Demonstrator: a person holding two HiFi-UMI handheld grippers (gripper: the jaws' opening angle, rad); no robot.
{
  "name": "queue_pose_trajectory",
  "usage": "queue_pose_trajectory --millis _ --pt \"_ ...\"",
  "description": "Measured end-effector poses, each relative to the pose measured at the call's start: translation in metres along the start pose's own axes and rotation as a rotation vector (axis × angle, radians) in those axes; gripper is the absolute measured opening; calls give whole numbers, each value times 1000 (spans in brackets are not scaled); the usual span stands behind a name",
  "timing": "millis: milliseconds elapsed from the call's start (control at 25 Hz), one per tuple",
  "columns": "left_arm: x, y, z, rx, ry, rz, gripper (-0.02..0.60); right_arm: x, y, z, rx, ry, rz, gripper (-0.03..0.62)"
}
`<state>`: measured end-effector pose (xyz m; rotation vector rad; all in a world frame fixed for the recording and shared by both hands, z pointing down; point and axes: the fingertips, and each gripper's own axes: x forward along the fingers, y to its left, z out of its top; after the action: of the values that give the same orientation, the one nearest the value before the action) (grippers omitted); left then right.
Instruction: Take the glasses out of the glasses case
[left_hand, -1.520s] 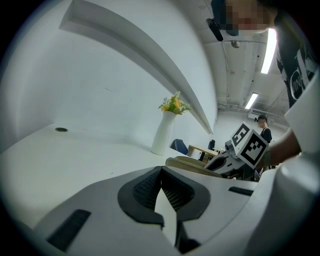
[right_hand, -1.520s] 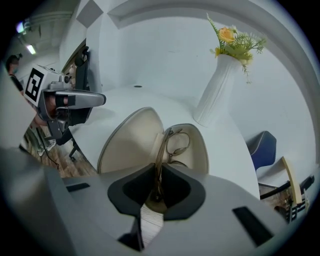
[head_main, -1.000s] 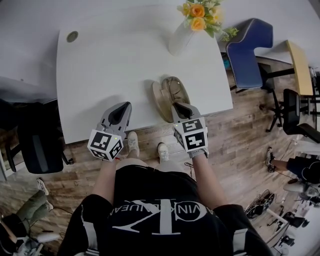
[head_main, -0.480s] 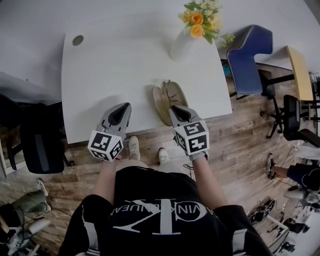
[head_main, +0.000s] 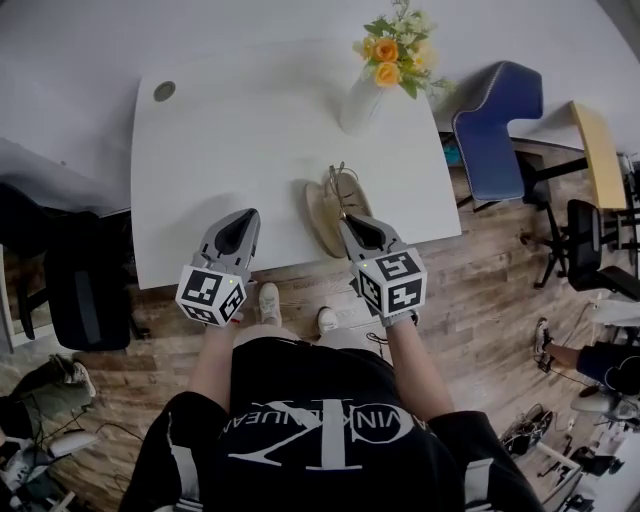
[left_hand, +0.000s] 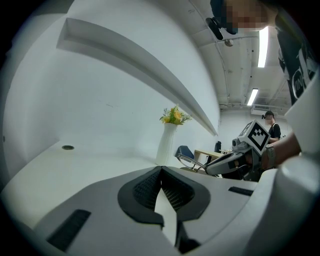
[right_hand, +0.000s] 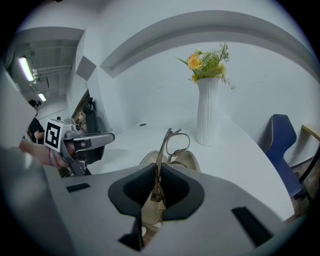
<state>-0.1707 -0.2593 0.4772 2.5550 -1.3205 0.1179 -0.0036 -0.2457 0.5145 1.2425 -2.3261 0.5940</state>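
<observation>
Left gripper (head_main: 249, 213) closed (empty), right gripper (head_main: 346, 220) clamped

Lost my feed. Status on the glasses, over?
Right gripper shut on glasses, held over the open case. Left gripper shut, empty. Vase stands beyond, nothing blocking.

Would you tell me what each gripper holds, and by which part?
The right gripper pinches the glasses by one end of the folded frame, near a hinge; the left gripper holds nothing.
</observation>
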Motion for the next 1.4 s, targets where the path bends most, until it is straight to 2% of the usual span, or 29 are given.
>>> queue_pose_trajectory --millis 360,1400 --pt "-5 -6 10 13 -24 17 15 -16 2 15 -22 -95 18 44" --pt "-19 -4 48 60 -101 76 15 -47 -14 50 -20 -249 -9 44"
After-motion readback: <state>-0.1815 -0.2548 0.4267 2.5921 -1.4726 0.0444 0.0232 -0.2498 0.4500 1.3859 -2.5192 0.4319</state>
